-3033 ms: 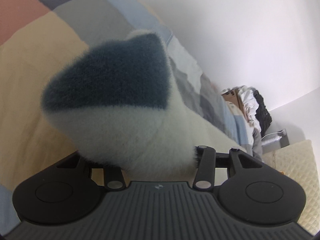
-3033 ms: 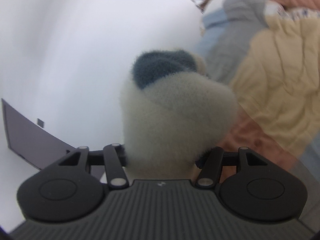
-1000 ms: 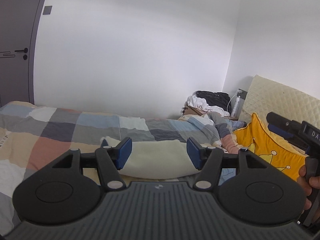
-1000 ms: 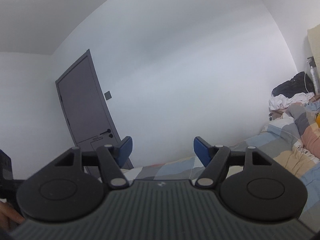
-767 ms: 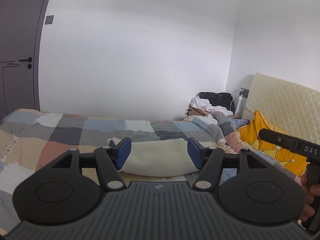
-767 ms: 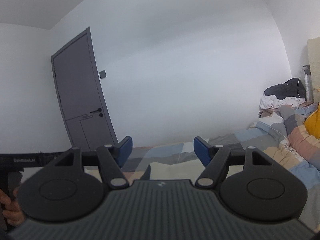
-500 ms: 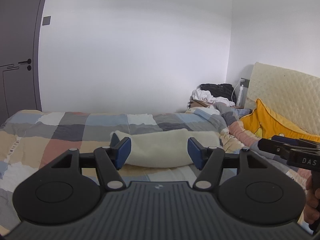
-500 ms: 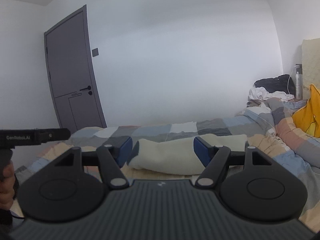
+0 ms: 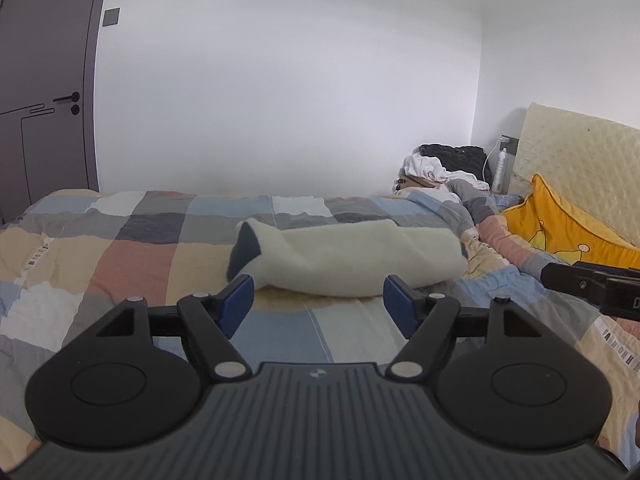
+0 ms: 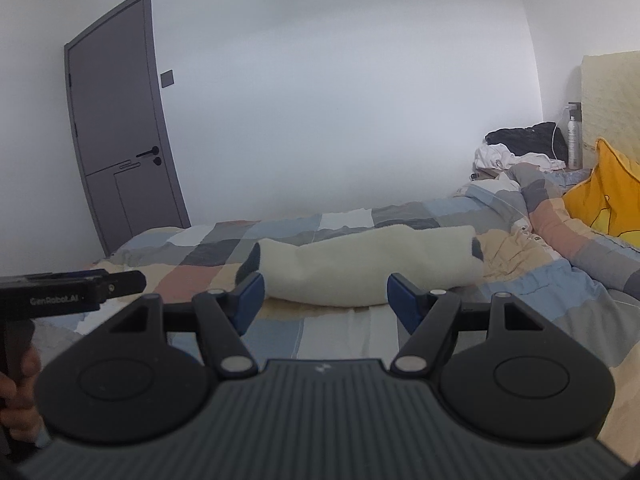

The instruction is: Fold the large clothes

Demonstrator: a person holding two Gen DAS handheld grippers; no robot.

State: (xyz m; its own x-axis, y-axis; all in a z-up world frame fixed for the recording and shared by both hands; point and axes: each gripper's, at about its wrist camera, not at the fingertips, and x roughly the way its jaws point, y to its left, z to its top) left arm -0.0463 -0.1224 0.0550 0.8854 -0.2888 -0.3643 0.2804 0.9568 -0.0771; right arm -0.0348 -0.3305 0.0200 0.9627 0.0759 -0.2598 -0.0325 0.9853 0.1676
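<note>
I have let go of the fluffy cream garment, now folded on the bed, with my left gripper jaws opening and my right gripper jaws wide, both empty, so this fold looks done.

The folded garment lies on the quilt, pillow apparently right.

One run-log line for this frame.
garment: folded on bed | left claw: opening, empty | right claw: open, empty
</note>
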